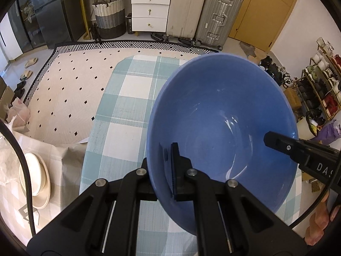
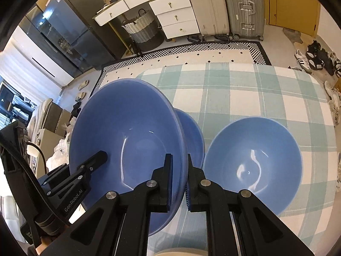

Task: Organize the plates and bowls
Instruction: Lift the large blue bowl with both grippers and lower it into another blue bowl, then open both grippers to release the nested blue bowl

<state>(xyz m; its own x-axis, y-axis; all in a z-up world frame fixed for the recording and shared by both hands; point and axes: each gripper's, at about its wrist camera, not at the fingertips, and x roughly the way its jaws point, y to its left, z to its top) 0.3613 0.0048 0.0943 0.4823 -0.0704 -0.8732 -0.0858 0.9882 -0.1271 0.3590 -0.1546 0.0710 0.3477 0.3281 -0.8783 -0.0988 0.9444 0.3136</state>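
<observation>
Over the checked surface [image 2: 245, 89] we are carrying the large blue bowl [image 2: 127, 140], left hand-held gripper [image 1: 164, 166] and right hand-held gripper [image 2: 180, 183] both pinching its rim; the smaller blue bowl [image 2: 253, 164] is sitting just right.

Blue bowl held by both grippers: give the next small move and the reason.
Probably carry the held blue bowl, pinched at opposite rims by the left gripper and right gripper, over the blue bowl on the table and lower it in, since matching bowls suggest stacking.
</observation>
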